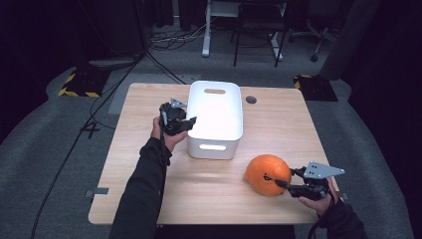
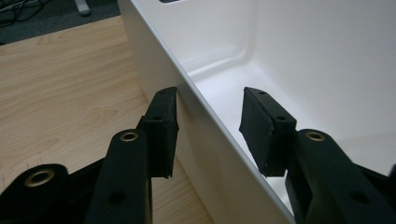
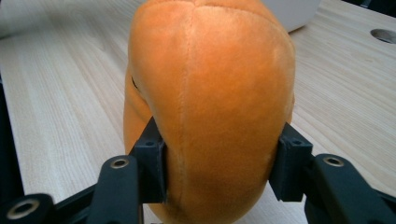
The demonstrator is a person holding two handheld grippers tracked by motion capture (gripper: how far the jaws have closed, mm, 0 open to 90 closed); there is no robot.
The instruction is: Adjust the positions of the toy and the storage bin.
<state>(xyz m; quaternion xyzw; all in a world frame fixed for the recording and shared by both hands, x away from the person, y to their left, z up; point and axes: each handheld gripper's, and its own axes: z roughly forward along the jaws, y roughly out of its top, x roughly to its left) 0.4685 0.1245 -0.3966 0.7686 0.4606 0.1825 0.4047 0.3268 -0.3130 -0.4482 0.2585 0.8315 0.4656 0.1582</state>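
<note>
Round orange plush ball with stitched seams (image 1: 267, 174) resting on the light wooden tabletop (image 1: 209, 184), near the front right corner, well apart from the front edge of the white rectangular plastic bin with cut-out handles (image 1: 216, 119). Right gripper (image 1: 284, 180) reaching in from the right, held low over the tabletop by a hand in a dark sleeve. Seen in the right gripper view, black pads (image 3: 150, 164) pressed against both flanks of the plush ball (image 3: 208, 107), the soft fabric bulging around them: clamped on the ball. Wood grain of the tabletop (image 3: 60, 116) running on either side of it.

Left gripper (image 1: 190, 122) at the left long wall of the white bin, about midway along it. In the left gripper view, jaws standing apart and straddling the rim of the bin (image 2: 205, 112): one pad (image 2: 161, 128) outside, just beside the wall over the wood, the other pad (image 2: 264, 128) inside, above the bare white floor. Touching or not at the outer pad: cannot tell. Bin standing upright near the middle of the tabletop, toward the far edge.
</note>
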